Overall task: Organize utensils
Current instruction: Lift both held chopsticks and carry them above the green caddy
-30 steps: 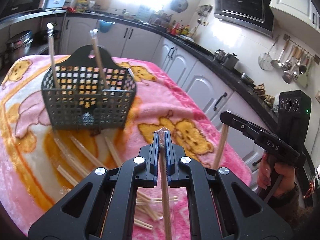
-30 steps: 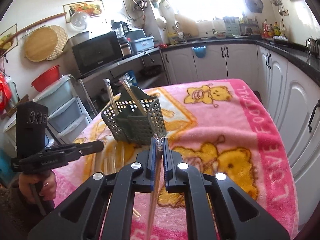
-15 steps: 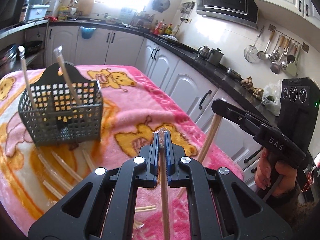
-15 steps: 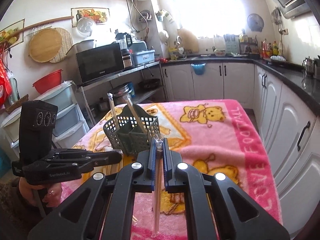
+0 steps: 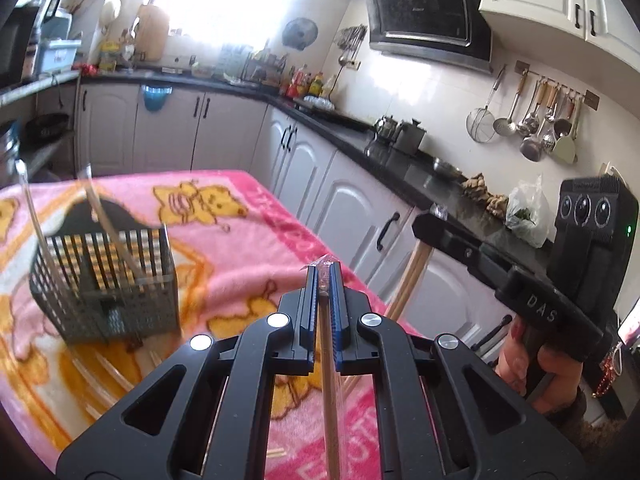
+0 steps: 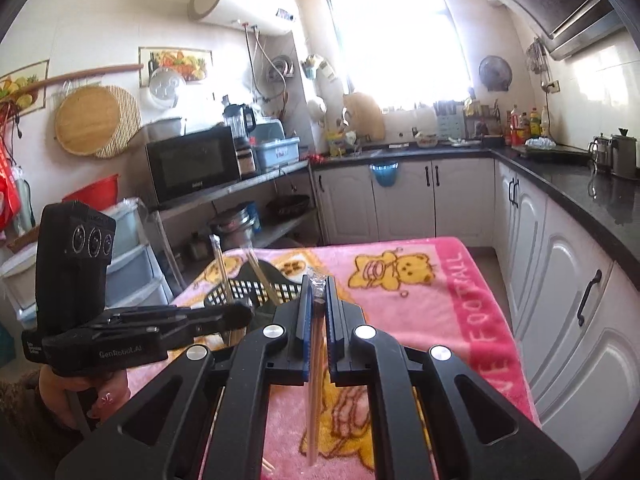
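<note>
1. Left wrist view: the left tongs point(image 5: 325, 270) are clamped on a wrapped pair of chopsticks point(image 5: 330, 392), whose crinkled wrapper tip pokes out just past the blue pads while the sticks hang down between the arms toward the pink blanket point(image 5: 248, 256) covering the surface.
2. Same view: the dark mesh utensil basket point(image 5: 106, 286) stands on the blanket, ahead and to the left of the left tongs and well apart from them; two wrapped chopstick pairs lean upright inside it. More wrapped pairs lie flat on the blanket just in front of the basket, blurred.
3. Same view: at the right, the right tongs point(image 5: 430, 222) are closed on a second chopstick pair point(image 5: 412, 276), which slants down from the tip. A hand point(image 5: 532, 364) grips the handle.
4. Right wrist view: the right tongs point(image 6: 318, 284) pinch their wrapped pair point(image 6: 314, 392), which hangs down between the arms.
5. Same view: the basket point(image 6: 256, 286) sits just beyond and left of the tong tips, partly hidden by the left tongs point(image 6: 240, 315), which cross in front of it with jaws together. A hand point(image 6: 68, 396) holds that tool's grip.
</note>
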### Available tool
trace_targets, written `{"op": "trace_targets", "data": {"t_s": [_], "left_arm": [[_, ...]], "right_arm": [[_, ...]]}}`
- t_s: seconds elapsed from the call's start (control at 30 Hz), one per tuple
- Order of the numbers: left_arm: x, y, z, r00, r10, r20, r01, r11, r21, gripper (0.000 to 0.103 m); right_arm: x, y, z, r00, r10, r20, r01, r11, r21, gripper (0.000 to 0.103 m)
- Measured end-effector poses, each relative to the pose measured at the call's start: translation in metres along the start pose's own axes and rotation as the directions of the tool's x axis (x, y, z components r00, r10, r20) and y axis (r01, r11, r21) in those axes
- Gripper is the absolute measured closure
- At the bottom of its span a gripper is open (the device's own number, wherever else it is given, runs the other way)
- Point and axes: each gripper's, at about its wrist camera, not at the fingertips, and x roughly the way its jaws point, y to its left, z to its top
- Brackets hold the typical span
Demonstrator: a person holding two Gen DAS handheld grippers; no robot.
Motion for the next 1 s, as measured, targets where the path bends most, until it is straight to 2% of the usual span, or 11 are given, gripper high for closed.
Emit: {"op": "trace_targets", "data": {"t_s": [0.3, 0.57, 0.73, 1.0], "left_arm": [[-0.019, -0.008, 0.041, 0.992, 0.031, 0.122, -0.04, 0.997, 0.066, 0.1], [-0.032, 0.0, 0.068, 0.977, 0.076, 0.198, -0.091, 0.994, 0.068, 0.1], [-0.047, 0.008, 0.086, 0.961, 0.104, 0.255, -0.124, 0.99, 0.063, 0.1], [-0.074, 0.031, 0.111, 0.924, 0.18, 0.337, -0.203, 0.979, 0.034, 0.1]], "right_arm": [[-0.007, 0.003, 0.018, 0.998, 0.008, 0.067, -0.008, 1.0, -0.012, 0.097], [0.002, 0.009, 0.037, 0.995, 0.04, 0.09, -0.039, 0.999, -0.004, 0.097], [0.015, 0.018, 0.05, 0.993, 0.07, 0.096, -0.069, 0.998, -0.007, 0.097], [0.033, 0.042, 0.076, 0.981, 0.135, 0.14, -0.131, 0.991, -0.041, 0.097]]}}
